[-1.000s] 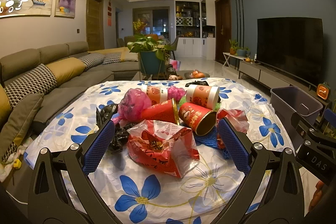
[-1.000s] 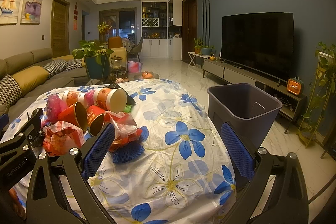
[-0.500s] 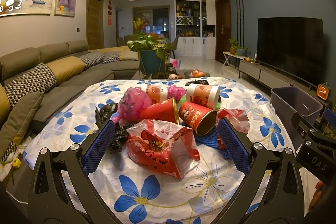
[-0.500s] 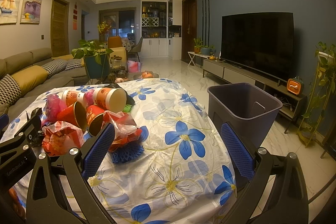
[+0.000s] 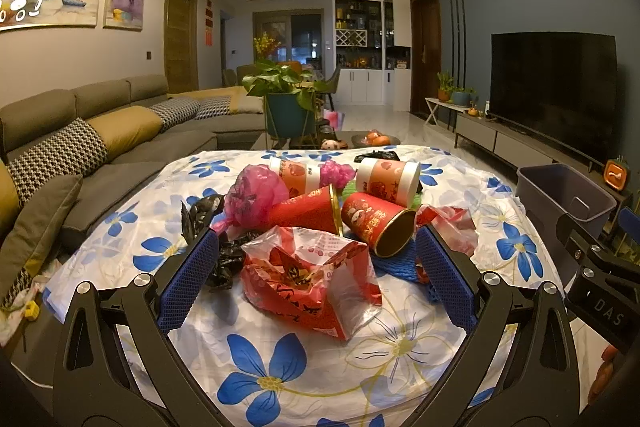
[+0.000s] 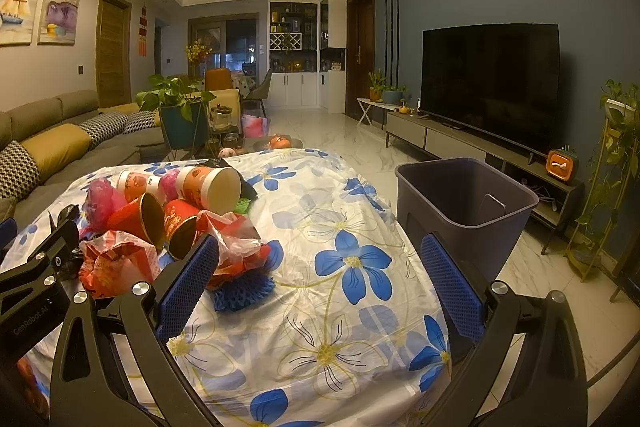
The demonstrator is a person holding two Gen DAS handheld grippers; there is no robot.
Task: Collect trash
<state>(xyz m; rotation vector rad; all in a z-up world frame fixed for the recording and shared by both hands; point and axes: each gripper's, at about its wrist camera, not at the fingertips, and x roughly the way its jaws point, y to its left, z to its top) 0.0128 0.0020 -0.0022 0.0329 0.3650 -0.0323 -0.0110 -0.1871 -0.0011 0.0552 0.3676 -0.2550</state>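
A heap of trash lies on the flowered tablecloth (image 5: 280,367): a crumpled red plastic bag (image 5: 308,279), red paper cups (image 5: 376,223), white-orange cups (image 5: 386,177), a pink bag (image 5: 250,197), a black bag (image 5: 200,211) and a blue mesh scrap (image 6: 242,291). My left gripper (image 5: 316,279) is open, its pads on either side of the red plastic bag, apart from it. My right gripper (image 6: 320,287) is open and empty over bare cloth, right of the heap (image 6: 172,219). A grey bin (image 6: 464,203) stands beside the table's right edge.
A grey sofa (image 5: 92,151) runs along the left. A potted plant (image 5: 286,107) and a low table stand beyond the table. A TV (image 6: 488,83) on a low cabinet lines the right wall. A plant stand (image 6: 616,167) is at far right.
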